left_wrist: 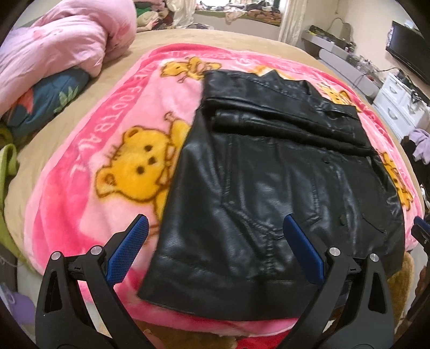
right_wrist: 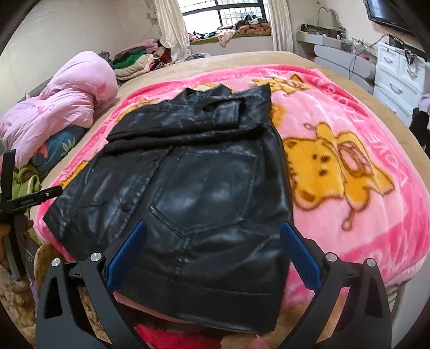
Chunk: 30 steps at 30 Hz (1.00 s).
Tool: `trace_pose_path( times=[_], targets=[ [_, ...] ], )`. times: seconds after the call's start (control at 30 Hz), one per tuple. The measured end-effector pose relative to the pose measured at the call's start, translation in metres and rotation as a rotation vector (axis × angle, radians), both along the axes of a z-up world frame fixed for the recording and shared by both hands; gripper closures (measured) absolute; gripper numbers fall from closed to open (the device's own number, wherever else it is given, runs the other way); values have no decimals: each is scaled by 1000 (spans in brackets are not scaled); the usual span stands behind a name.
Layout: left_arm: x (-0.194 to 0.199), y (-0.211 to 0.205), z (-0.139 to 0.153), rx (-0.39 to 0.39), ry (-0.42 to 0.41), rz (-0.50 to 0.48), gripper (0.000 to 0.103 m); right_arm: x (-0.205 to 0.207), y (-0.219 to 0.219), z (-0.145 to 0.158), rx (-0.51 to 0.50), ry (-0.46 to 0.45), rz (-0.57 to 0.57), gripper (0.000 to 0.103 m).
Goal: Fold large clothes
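Fingers (left_wrist: pixel 139 231) of both grippers spread above black jacket (left_wrist: pixel 268 188).

A home bedroom: a wide tan-sheeted bed (right_wrist: pixel 268 57) bears a pink fleece bear-print blanket (right_wrist: pixel 349 150); beyond the bed, a barred window (right_wrist: pixel 236 13); right of it, white plastic drawer units (right_wrist: pixel 397 72) and a wall-mounted black television (left_wrist: pixel 408 51).

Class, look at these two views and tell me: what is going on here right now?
A person holds a two-finger gripper in each hand over a black leather jacket spread on a pink bear-print blanket on a bed. The sleeves look already folded across its upper part. The left gripper and right gripper are both open near the hem, gripping nothing.
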State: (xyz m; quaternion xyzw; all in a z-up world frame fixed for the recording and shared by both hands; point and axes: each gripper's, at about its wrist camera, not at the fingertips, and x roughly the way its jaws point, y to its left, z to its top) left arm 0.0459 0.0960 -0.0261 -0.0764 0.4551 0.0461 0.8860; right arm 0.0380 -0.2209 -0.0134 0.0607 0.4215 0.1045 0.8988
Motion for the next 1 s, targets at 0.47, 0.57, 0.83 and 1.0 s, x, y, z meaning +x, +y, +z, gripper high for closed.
trace_pose_path(
  times=[0.47, 0.57, 0.83, 1.0],
  targets=[
    [-16, 46, -28, -136, 49, 79, 11, -13, -14, -11, 14, 42, 9, 5],
    [-19, 46, -35, -199, 47, 51, 35, -16, -15, -15, 29, 66, 27, 5],
    [-21, 39, -42, -174, 64, 29, 52, -22, -15, -28, 56, 119, 55, 5],
    [-27, 36, -33, -178, 43, 1, 63, -20, -17, -34, 66, 139, 66, 5]
  ],
)
